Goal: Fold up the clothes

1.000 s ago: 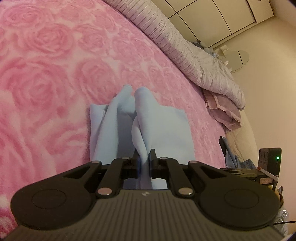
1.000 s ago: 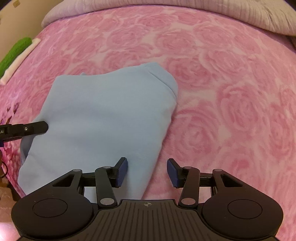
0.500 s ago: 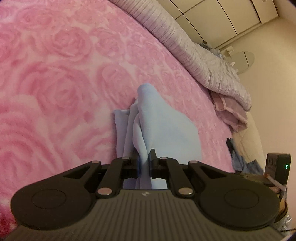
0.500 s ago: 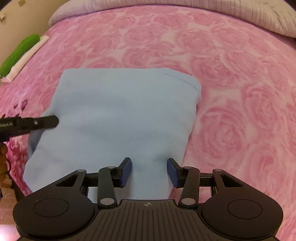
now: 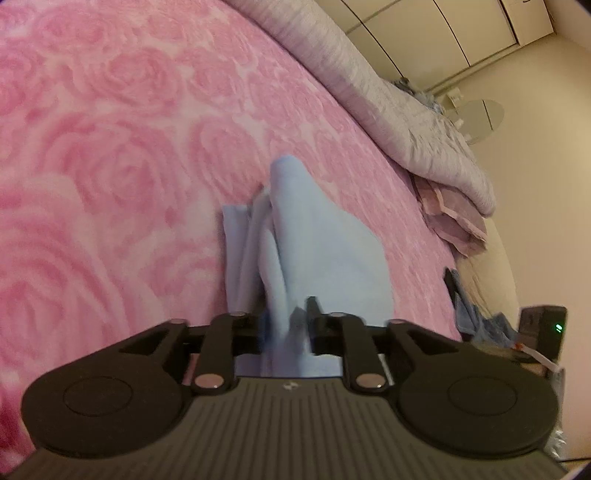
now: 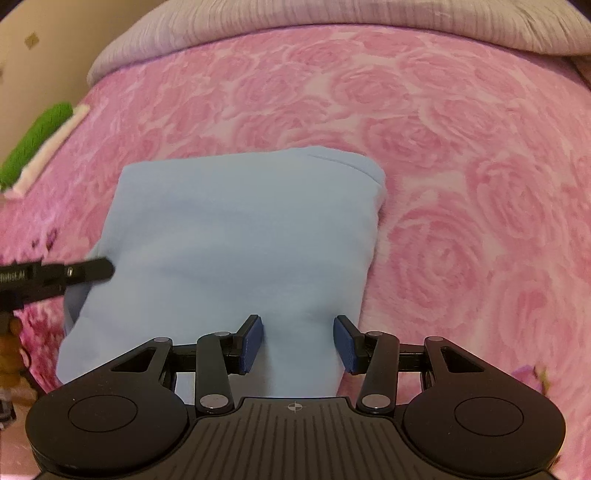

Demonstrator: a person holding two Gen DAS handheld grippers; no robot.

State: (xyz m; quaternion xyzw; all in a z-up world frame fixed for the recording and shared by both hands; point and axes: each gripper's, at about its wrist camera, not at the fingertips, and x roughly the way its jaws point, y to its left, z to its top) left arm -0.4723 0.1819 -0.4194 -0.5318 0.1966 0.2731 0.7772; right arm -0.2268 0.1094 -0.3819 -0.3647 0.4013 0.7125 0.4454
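We let the left gripper (image 5: pixel 286 325), fingers just opening off the cloth (image 6: pixel 236 236), back straight out w/o dragging it; right gripper (image 6: pixel 297 341) half-open, empty, hovers above.

Pink rose-print blanket (image 5: pixel 110 166) fills most of both views. A grey striped duvet (image 5: pixel 388 99) is bunched along the upper right, with a folded mauve cloth (image 5: pixel 454 221) tucked under its end. Cream wardrobe doors (image 5: pixel 461 29) sit top right. Small black device with a green light (image 5: pixel 546 328) at far right. Green fuzzy thing (image 6: pixel 33 144) at the left edge of the right wrist view.
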